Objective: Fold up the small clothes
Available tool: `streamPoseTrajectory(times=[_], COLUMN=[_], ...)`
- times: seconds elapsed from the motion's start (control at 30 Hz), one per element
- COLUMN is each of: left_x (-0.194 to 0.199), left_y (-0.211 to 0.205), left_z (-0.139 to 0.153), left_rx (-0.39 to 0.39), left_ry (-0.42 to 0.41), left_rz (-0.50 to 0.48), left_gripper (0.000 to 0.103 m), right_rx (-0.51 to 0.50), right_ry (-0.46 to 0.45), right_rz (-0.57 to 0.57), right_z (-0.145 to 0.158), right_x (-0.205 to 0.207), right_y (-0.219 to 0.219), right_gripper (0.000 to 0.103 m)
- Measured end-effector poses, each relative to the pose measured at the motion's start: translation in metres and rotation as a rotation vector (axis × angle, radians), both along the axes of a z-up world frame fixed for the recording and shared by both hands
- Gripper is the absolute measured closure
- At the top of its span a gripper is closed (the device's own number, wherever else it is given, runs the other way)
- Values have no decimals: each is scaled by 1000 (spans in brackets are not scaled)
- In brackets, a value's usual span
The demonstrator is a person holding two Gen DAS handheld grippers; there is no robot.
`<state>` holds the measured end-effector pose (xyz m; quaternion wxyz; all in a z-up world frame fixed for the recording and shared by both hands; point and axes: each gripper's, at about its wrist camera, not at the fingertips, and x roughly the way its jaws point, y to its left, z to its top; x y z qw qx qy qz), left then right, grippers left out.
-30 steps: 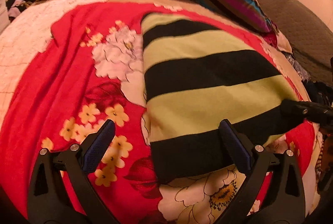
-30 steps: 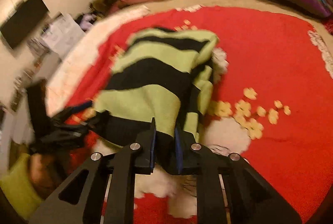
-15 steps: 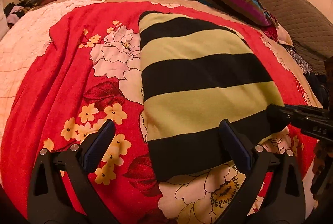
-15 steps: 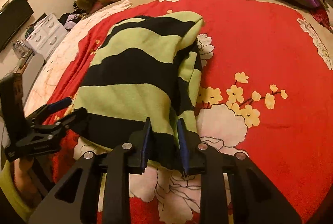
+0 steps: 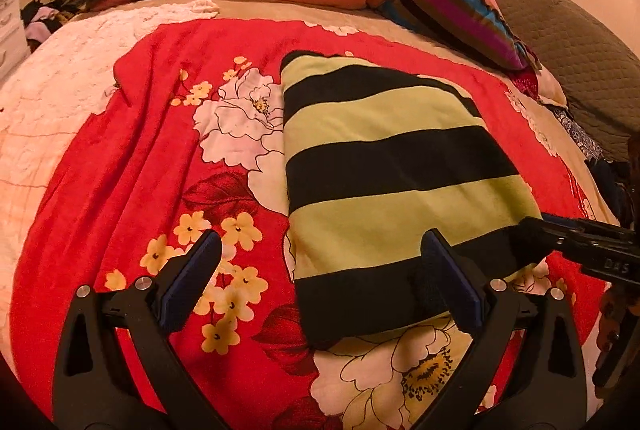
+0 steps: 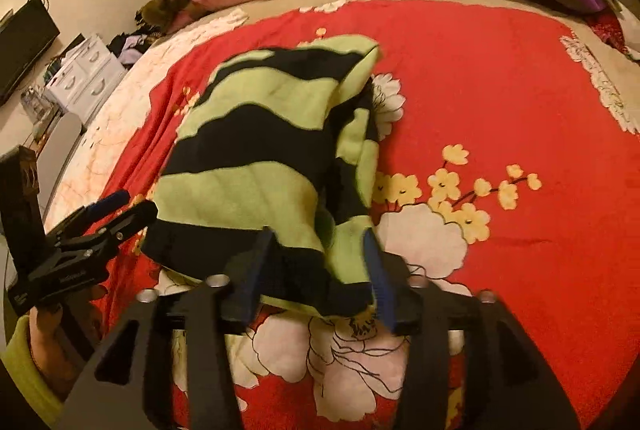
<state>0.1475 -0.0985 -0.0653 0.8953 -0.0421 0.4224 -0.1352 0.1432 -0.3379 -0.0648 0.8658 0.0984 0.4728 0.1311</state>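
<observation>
1. While the fold settles, we keep our left gripper (image 5: 316, 282) spread wide and empty, low over the red floral blanket (image 5: 120, 190), so it grasps nothing; its right finger (image 5: 448, 286) sits over the near black band of the garment, ready, we judge, for the next pinch.
2. Moving right, the striped green-and-black garment (image 5: 384, 166) lies on the blanket in the middle of the bed, folded into a long panel that runs from near to far. Its left edge is straight and flat, which suggests the fold has been laid and now only needs letting go.
3. At the garment's near right corner, our right gripper (image 6: 316, 270) has just been opening; its fingers (image 6: 376, 270) stand apart on either side of the bunched, thicker right edge (image 6: 360, 158), the cloth between them but, as far as we can tell, no longer clamped. We judge this a release, so the folded layers stay stacked.
4. Far right, a striped pillow (image 5: 460, 14) lies clear of the work.
</observation>
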Motion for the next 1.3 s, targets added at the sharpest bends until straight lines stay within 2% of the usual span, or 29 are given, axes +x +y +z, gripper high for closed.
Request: streamPoseTrajectory(times=[0.03,0.1,0.17,0.3,0.33,0.5,0.67,0.73,0.83,0.9,1.0,1.13,1.23,1.3], left_x=[-1,-2,-3,-4,-4,-2,4,11,24,34,49,61,67,71], left_y=[0,0,1,2,2,3,9,11,13,17,18,14,10,8], left_z=[1,4,6,10,10,5,-6,-11,-22,-29,-38,-44,-48,-49], left_rx=[0,2,4,14,19,23,26,15,-30,-108,-166,-203,-227,-233], left_ry=[-2,-8,-14,-33,-35,-17,19,43,98,138,174,188,194,197], left_rz=[1,3,5,9,12,23,43,49,58,59,57,49,34,32], left_gripper=[9,9,9,9,9,9,9,9,9,9,9,9,9,10], right_rx=[6,16,22,37,38,29,56,39,32,54,79,157,174,193], right_ry=[-11,-21,-32,-61,-67,-74,-30,-9,16,27,43,82,80,78], right_rz=[-7,-11,-19,-30,-33,-39,-24,-12,13,27,52,75,87,101], right_z=[4,9,15,26,29,28,14,3,-12,-20,-35,-53,-58,-58], right_x=[-2,-3,-5,-7,-6,6,31,43,57,64,78,91,95,96], right_y=[-2,-5,-7,-12,-13,-15,-14,-10,-6,-6,-4,-5,-3,0], right_gripper=[47,46,39,33,28,20,17,16,16,16,16,15,15,23])
